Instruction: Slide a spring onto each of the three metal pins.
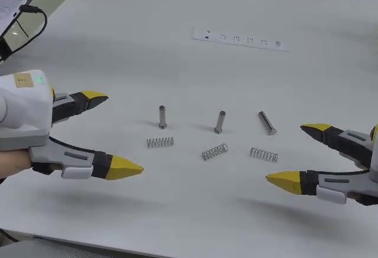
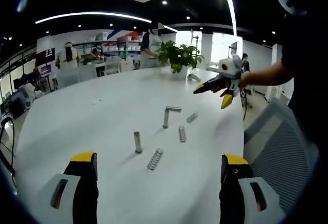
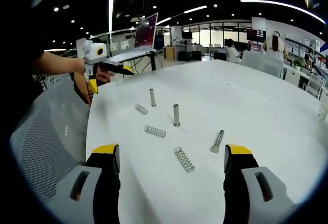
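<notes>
On the white desk (image 1: 195,211), the left pin (image 1: 162,117) and middle pin (image 1: 220,122) stand upright, the right pin (image 1: 266,122) lies flat, and three springs (image 1: 214,151) lie just before them. The left gripper (image 1: 112,132) and right gripper (image 1: 295,153) hover either side, jaws spread, empty.

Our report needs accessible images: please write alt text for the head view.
On a white table, the left pin and middle pin stand upright and the right pin lies flat, with three loose springs lying in front of them. The left gripper and right gripper, both open, hover at either side.
</notes>
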{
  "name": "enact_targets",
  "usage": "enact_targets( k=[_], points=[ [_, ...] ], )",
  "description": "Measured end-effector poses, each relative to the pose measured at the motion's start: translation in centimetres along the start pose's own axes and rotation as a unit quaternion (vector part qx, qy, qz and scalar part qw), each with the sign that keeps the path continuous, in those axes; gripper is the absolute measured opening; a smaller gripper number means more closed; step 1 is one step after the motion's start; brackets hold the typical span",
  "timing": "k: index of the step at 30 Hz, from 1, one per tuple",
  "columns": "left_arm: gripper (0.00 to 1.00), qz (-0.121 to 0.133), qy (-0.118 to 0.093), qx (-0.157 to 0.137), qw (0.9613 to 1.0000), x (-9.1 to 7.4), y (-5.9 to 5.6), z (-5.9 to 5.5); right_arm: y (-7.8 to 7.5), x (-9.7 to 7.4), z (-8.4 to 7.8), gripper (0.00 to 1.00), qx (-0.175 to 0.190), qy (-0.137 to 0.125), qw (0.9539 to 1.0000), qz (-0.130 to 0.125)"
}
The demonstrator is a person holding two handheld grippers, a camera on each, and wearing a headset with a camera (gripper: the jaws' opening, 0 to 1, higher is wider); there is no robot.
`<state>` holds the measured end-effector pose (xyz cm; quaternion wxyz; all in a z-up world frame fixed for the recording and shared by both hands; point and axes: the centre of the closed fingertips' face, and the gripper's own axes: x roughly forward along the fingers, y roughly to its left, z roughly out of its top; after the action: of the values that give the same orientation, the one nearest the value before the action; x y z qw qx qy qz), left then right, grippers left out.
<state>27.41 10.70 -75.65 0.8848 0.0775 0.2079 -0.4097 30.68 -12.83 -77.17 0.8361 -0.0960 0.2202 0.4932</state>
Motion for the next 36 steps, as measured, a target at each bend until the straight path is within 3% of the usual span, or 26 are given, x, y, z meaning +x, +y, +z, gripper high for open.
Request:
enact_targets(
  k=[14,18,29,36],
  points=[
    [0.98,-0.001,-0.006,-0.003,1.0000,0.0,0.0,0.5,-1.7,1.0,0.7,0.74,-0.009,0.030,0.9995,0.008],
    [0.98,0.001,-0.003,-0.003,1.0000,0.1,0.0,0.3,-2.6,1.7,0.7,0.68,-0.018,0.051,0.9985,0.006],
    [0.98,0.004,0.000,-0.005,1.0000,-0.2,0.2,0.1,-4.4,3.2,1.3,0.61,-0.028,0.075,0.9968,0.002],
    [0.98,-0.003,0.000,-0.005,1.0000,-0.1,-0.5,0.2,-5.2,3.8,1.0,0.50,-0.031,0.094,0.9951,0.000]
  ],
)
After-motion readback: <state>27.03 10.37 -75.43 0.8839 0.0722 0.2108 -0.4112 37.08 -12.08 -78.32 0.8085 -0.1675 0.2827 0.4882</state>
